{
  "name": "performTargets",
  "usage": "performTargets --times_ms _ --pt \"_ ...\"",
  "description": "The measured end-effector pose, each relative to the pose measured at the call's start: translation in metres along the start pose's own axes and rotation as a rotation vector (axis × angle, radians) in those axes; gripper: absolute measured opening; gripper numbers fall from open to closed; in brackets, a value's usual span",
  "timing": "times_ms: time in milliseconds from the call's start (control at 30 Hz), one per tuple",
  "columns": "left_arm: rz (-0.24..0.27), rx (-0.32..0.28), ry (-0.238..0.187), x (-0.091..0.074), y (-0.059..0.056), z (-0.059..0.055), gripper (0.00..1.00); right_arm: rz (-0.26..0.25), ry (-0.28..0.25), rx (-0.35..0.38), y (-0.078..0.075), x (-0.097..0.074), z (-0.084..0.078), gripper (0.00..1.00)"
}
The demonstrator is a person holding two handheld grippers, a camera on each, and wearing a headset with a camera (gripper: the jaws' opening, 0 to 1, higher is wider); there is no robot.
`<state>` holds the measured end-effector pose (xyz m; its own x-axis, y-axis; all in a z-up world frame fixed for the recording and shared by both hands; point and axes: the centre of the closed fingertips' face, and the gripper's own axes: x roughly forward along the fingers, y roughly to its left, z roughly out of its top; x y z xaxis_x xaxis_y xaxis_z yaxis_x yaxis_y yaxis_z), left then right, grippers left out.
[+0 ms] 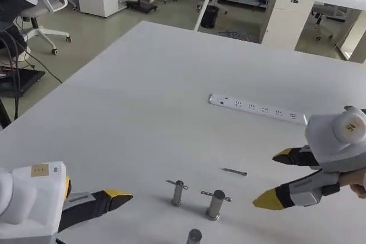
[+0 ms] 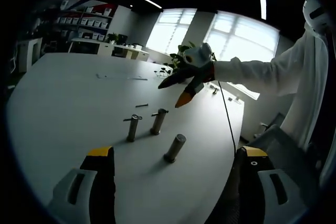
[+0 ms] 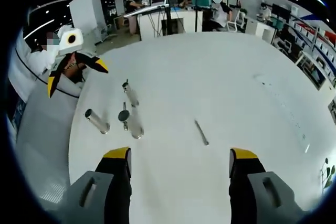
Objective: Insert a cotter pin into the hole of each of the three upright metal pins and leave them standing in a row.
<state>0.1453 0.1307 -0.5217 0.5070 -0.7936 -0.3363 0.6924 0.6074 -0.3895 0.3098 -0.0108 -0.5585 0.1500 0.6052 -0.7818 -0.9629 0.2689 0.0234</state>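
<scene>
The white table [image 1: 143, 95] carries a white power strip [image 1: 256, 108] lying flat with its sockets facing up. A loose cotter pin [image 1: 235, 171] lies flat on the bare top, well apart from the power strip on the person's side of it. Farther from the power strip than that stand three metal pins, all upright. The first pin [image 1: 178, 192] is off to the left of the strip's left end, and the second pin [image 1: 215, 204] is roughly in line with that end. Each has a cotter pin through its head. The third pin [image 1: 194, 236], farthest from the power strip, has a plain flat top.
</scene>
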Motion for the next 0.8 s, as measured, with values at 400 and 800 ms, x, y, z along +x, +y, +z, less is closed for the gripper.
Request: performTargets --times_ms 400,800 --pt "0.012 -0.008 0.018 0.002 0.001 -0.005 0.99 0.045 0.071 -0.049 -0.009 0.035 -0.002 0.56" --pt "0.019 -0.02 0.036 0.003 -0.002 -0.013 0.99 0.033 0.1 -0.016 -0.025 0.053 -0.002 0.33"
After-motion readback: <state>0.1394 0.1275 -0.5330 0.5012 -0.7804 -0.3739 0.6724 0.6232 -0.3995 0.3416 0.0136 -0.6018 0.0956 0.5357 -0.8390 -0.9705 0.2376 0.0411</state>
